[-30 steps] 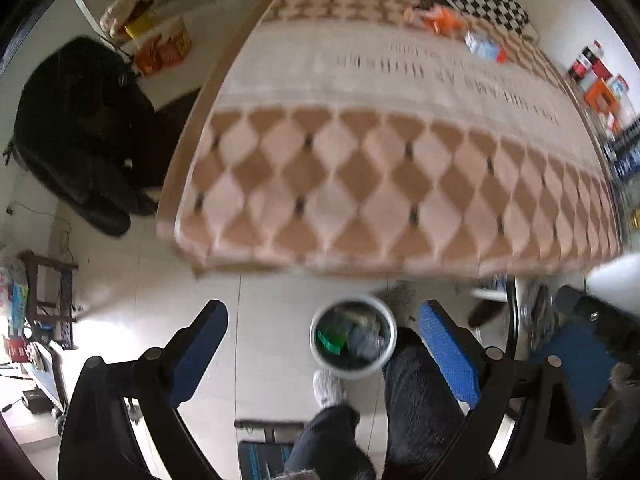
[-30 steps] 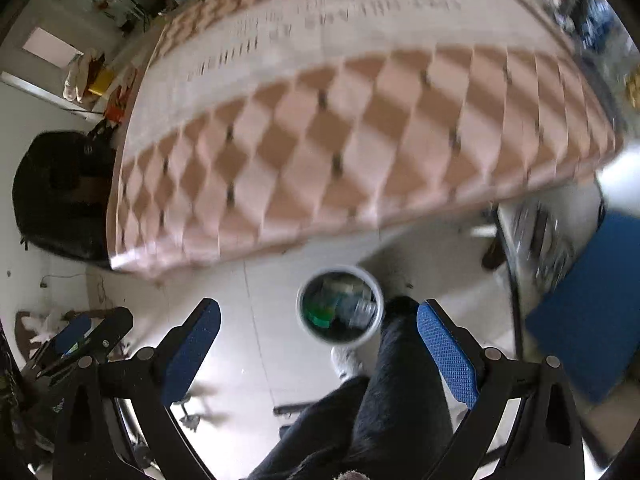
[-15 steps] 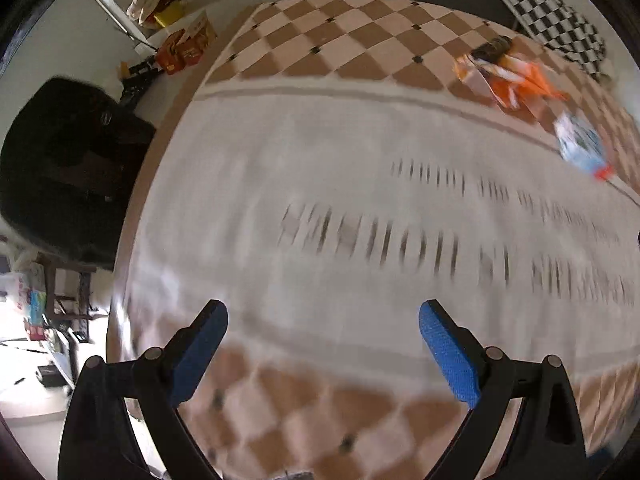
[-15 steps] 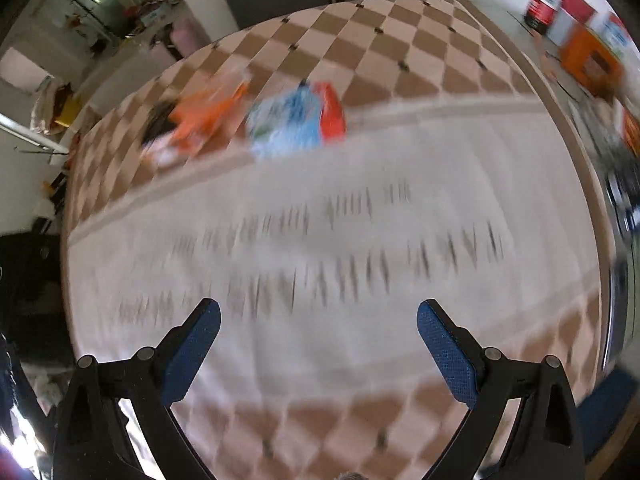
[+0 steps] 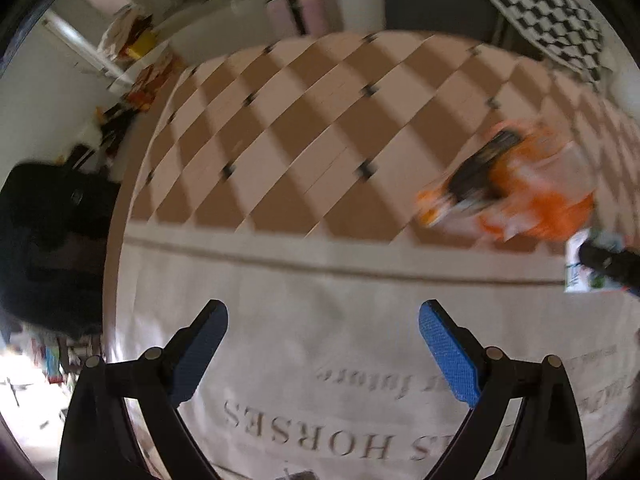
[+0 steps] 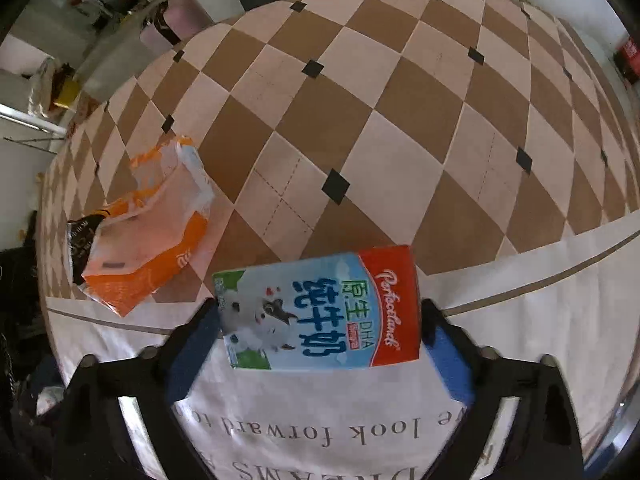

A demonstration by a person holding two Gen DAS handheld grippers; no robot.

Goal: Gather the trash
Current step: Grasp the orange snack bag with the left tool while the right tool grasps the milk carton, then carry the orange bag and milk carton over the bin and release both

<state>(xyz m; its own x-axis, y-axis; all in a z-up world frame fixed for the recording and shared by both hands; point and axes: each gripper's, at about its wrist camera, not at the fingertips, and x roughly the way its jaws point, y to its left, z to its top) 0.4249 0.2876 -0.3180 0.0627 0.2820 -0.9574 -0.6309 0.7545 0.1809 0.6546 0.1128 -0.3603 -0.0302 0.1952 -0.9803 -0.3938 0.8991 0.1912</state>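
Observation:
A blue, white and red milk carton (image 6: 320, 314) lies flat on the checked tablecloth (image 6: 400, 120). My right gripper (image 6: 320, 344) is open with its jaws on either side of the carton, close to its ends. An orange and white plastic wrapper (image 6: 144, 236) lies to the carton's left. In the left wrist view the wrapper (image 5: 520, 196) is blurred at the right, and the carton (image 5: 580, 268) shows at the right edge behind the right gripper's dark finger. My left gripper (image 5: 322, 352) is open and empty over the printed white band.
A black chair (image 5: 48, 240) stands off the table's left edge. A black and white checked cushion (image 5: 548, 12) lies beyond the far edge. Cluttered shelves (image 5: 132, 40) stand at the far left.
Both grippers swung up from the bin on the floor and moved forward across the table. The right gripper has come around the milk carton; the left has neared the orange wrapper.

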